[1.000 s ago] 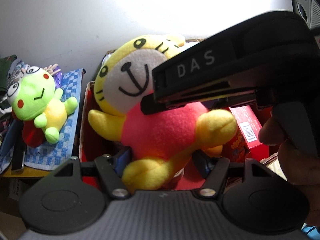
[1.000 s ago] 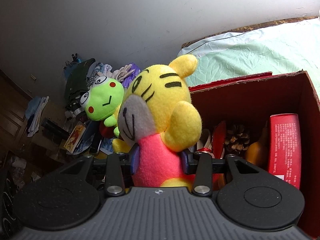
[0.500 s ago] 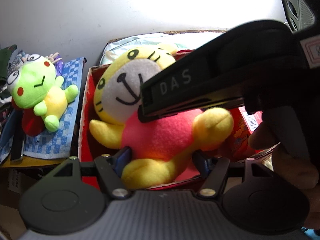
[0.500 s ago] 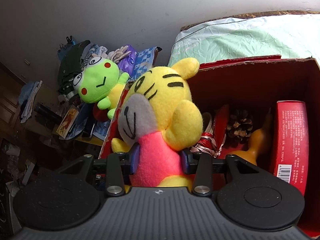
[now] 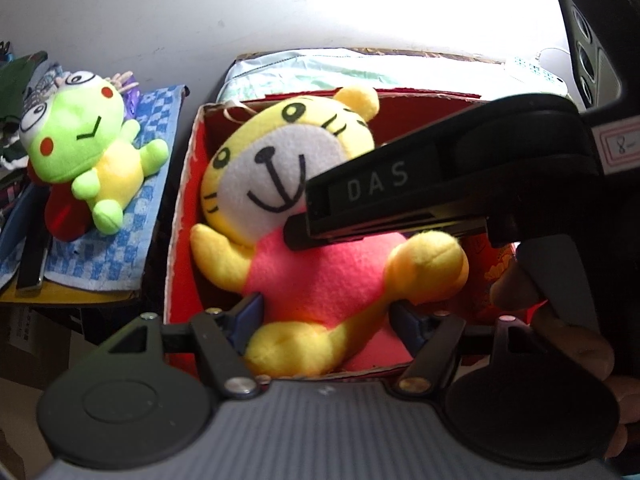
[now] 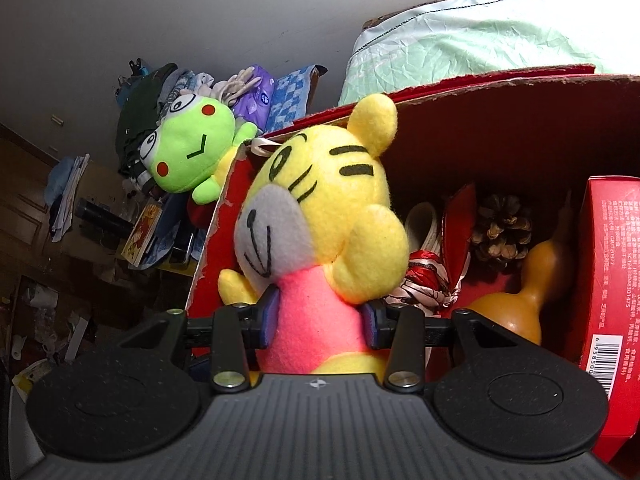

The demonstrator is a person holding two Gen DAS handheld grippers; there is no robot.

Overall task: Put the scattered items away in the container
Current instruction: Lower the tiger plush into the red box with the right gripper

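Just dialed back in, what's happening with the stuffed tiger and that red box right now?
Both grippers are clamped on the yellow tiger plush: the left gripper and the right gripper each pinch its pink torso. The plush hangs over the open red box, which already holds a pinecone, a gourd and a red carton. A green frog plush lies outside on a blue checkered cloth.

wall [image 6: 200, 20]: pale, plain, seen behind everything | bedding [image 6: 500, 32]: pale green, crumpled, laid on a raised surface at upper right | wooden furniture [image 6: 24, 200]: dark brown, seen at far left | papers [image 6: 66, 196]: possibly a stack hung over that furniture, too blurred to be confirmed
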